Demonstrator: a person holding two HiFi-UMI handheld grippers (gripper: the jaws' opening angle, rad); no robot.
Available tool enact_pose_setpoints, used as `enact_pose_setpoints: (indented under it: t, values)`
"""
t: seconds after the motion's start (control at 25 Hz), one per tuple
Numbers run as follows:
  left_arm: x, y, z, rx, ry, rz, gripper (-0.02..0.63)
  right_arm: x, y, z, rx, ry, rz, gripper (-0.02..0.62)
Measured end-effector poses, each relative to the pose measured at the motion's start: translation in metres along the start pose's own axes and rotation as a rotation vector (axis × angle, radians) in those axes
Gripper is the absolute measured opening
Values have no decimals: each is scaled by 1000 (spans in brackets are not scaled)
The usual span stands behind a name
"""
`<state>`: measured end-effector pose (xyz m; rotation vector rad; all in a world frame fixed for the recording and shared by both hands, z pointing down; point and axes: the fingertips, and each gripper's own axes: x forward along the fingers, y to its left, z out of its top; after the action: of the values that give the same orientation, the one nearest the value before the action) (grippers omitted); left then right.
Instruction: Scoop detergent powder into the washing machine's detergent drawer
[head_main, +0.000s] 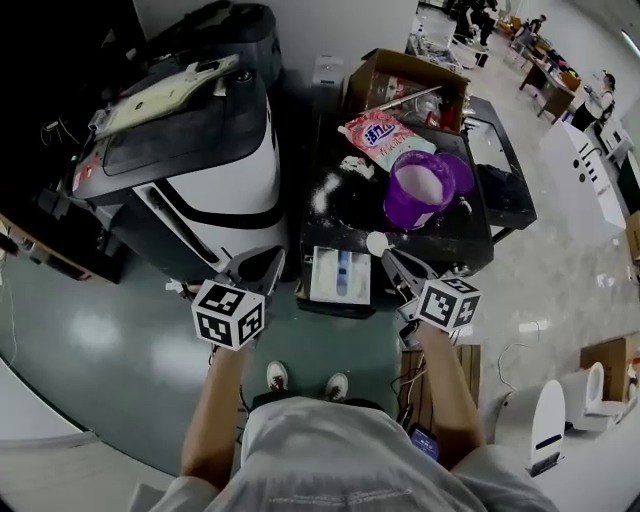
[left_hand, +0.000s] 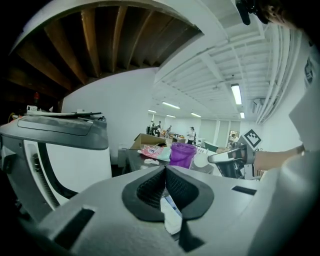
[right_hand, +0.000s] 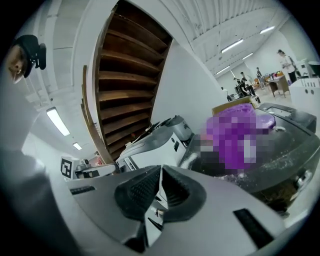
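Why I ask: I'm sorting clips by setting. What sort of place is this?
Probably a big open test lab or workshop, not a home laundry: a white washing machine stands on open floor, strip lights run overhead, and people work at desks behind.

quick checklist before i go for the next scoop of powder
1. Detergent drawer pulled out and reachable: ok. It sits open just ahead of both grippers.
2. Purple tub uncovered with powder inside: ok. White powder shows in its mouth.
3. White scoop held by the right gripper: ok. It sticks out from the closed tongs.
4. Scoop loaded or empty: cannot tell. Its bowl only shows as a white disc.
5. Left gripper free: ok. Its tongs are closed on nothing.
6. Machine top clean: not ok. Spilled powder lies left of the tub.
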<state>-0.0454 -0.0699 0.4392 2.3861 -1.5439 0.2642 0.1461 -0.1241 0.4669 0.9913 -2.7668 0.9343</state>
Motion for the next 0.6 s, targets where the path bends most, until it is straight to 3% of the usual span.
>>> enact_pose_setpoints:
  t: [0.6]
  values:
    - [14,39,-37,62,79,-73,9,78,-11,-77,-159,244,-74,14]
